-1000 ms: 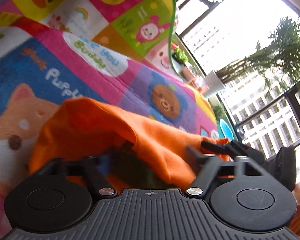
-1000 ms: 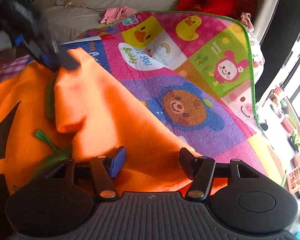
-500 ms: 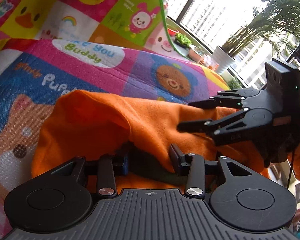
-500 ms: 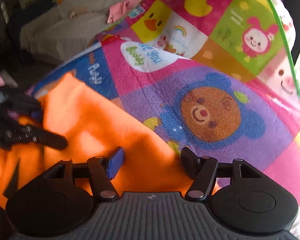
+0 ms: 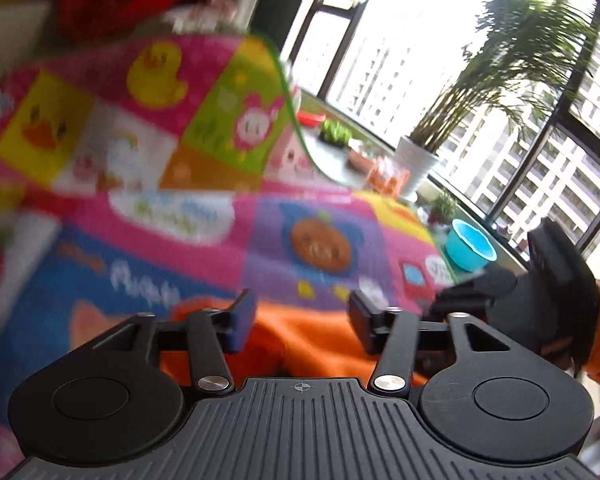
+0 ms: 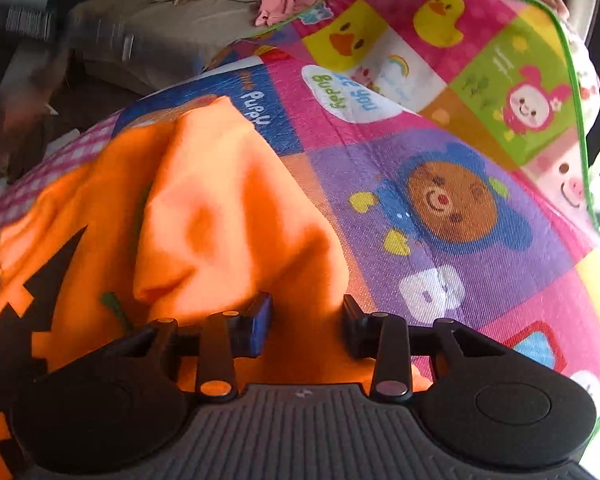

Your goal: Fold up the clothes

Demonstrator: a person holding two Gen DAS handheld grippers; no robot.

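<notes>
An orange garment (image 6: 204,216) with black jack-o'-lantern shapes and a green stem lies on the colourful cartoon play mat (image 6: 460,200), one side folded over itself. My right gripper (image 6: 305,326) is open, its fingers low over the garment's near edge, holding nothing. In the left wrist view my left gripper (image 5: 300,320) is open and empty above the orange garment (image 5: 312,340). The right gripper (image 5: 540,300) shows there at the right, just beside the left one. That view is motion-blurred.
Beyond the play mat (image 5: 220,208) are a large window, a potted palm (image 5: 420,160), small plants and a blue bowl (image 5: 470,248). A beige sofa (image 6: 220,12) with pink clothing and red fabric stands behind the mat.
My left gripper has let go of the orange fabric, opened wide and lifted away. The folded flap now rests on the garment. The right gripper stays open near the garment's edge.
</notes>
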